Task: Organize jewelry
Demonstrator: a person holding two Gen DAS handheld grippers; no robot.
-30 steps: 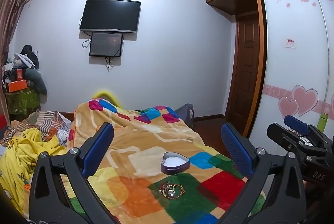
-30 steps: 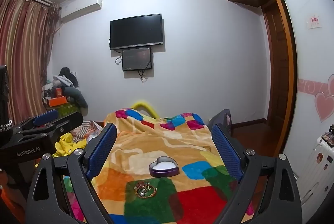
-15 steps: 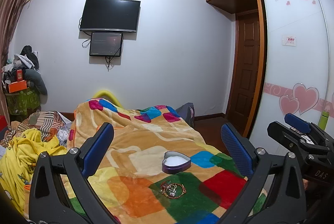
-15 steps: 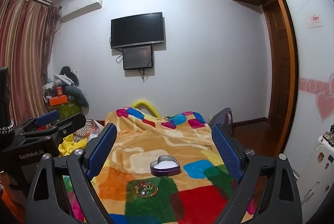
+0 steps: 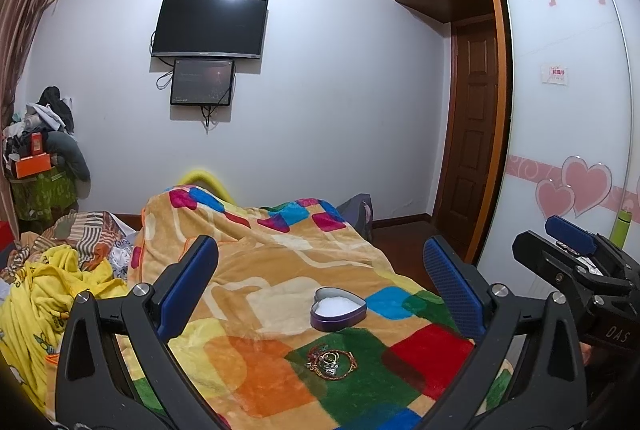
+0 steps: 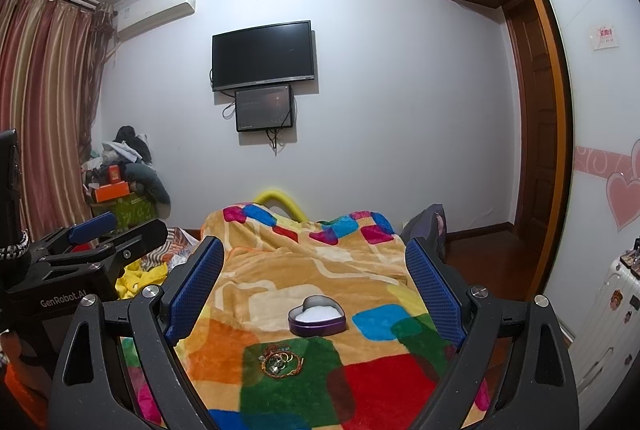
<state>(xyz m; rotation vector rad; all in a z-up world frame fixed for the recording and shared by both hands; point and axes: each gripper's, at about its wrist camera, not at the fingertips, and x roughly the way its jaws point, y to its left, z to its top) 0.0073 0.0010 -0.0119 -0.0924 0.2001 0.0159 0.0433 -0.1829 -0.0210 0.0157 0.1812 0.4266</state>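
Bed with patchwork blanket (image 5: pixel 280 282) filled the lower middle of both views; wall TV (image 5: pixel 210 26) above a smaller screen (image 5: pixel 202 82) at the far end. Wardrobe door with pink hearts (image 5: pixel 576 185) on the right, clothes pile (image 6: pixel 124 165) in the left corner, striped curtain (image 6: pixel 44 101) beside it.

Left gripper (image 5: pixel 320 290) was held above the blanket, jaws spread wide, nothing between the blue pads. Right gripper (image 6: pixel 314 290) the same: wide open, empty, clear of the blanket. Each showed at the edge of the other's view.

Heart-shaped tin (image 5: pixel 338 314), purple wall, lid off, white lining, sat on the blanket. Jewelry pile (image 5: pixel 331 360), tangled bracelets and rings, lay on a green patch just in front of the tin, not touching it.
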